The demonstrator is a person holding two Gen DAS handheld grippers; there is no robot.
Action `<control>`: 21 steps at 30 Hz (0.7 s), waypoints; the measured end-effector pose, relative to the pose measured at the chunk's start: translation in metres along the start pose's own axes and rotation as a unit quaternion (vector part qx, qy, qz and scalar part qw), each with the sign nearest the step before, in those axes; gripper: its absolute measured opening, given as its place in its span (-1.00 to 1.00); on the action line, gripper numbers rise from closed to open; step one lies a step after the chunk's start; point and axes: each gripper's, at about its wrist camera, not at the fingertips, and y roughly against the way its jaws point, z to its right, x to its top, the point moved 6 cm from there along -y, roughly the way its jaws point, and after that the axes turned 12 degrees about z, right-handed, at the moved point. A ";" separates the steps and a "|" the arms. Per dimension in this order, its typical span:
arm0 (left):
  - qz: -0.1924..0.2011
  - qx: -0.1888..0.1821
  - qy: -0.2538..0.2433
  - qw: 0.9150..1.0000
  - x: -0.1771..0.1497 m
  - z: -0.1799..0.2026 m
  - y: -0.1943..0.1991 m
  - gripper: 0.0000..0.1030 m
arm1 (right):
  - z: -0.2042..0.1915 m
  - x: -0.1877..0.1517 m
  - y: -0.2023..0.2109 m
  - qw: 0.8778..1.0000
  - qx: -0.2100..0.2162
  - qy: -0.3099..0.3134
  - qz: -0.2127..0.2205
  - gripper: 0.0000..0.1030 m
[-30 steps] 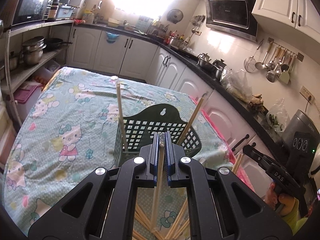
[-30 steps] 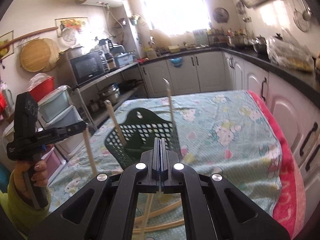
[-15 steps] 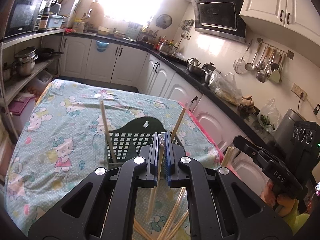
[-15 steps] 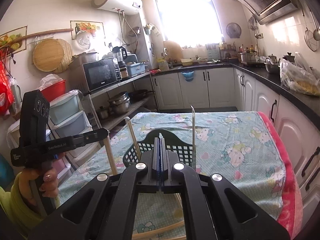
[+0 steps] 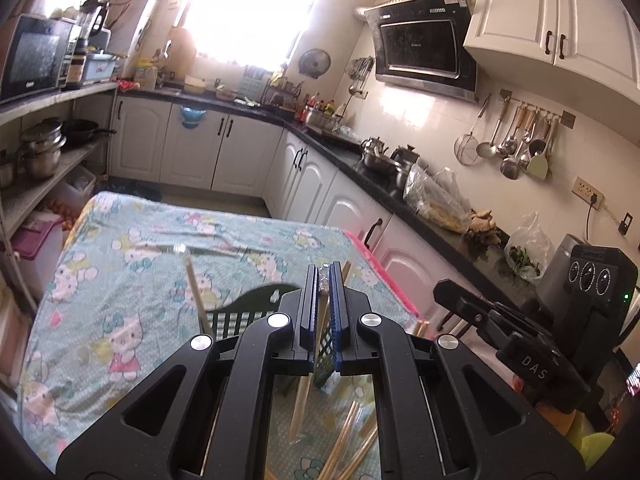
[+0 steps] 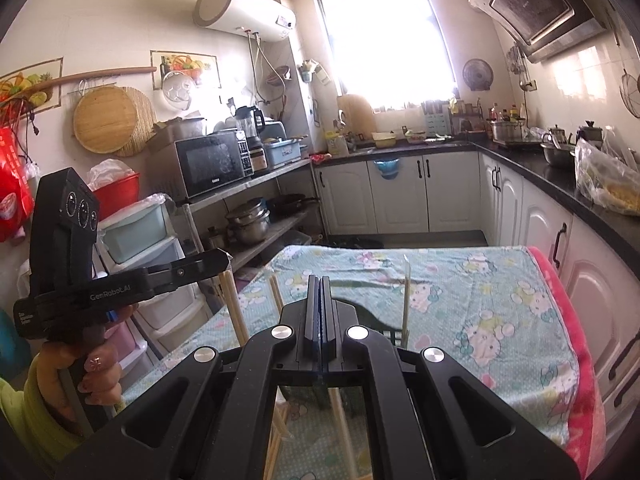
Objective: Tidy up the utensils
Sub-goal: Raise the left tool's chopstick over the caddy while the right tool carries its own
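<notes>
My left gripper (image 5: pixel 324 280) is shut on a wooden chopstick (image 5: pixel 306 384) that hangs down between its fingers, above the table. A dark green plastic basket (image 5: pixel 256 308) stands just beyond, with chopsticks (image 5: pixel 196 294) standing upright in it. More chopsticks (image 5: pixel 344 444) lie loose on the cloth below. My right gripper (image 6: pixel 321 292) is shut with nothing visible between its fingers; it is raised above the basket (image 6: pixel 370 316). The left gripper (image 6: pixel 218 262) shows in the right wrist view with its chopstick (image 6: pixel 236 312). The right gripper (image 5: pixel 444 290) shows at the right of the left wrist view.
The table has a pale green cartoon-print cloth (image 5: pixel 120 280) with a pink edge (image 6: pixel 576 344) at the right. White cabinets and a black counter (image 5: pixel 380 184) run along the right. Metal shelves with pots (image 5: pixel 40 156) and plastic drawers (image 6: pixel 140 240) stand left.
Both grippers have risen and tilted up, so the basket sits lower in both views and more of the room shows. The left gripper still holds its chopstick.
</notes>
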 end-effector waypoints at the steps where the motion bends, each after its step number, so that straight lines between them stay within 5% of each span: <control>1: 0.003 -0.001 -0.001 1.000 0.003 0.001 0.000 -0.94 | 0.000 0.002 0.000 1.000 0.000 0.001 0.002 -0.98; 21: 0.051 0.002 -0.048 0.998 0.074 0.021 -0.029 -0.94 | -0.003 0.076 -0.029 0.998 0.012 0.013 0.066 -0.98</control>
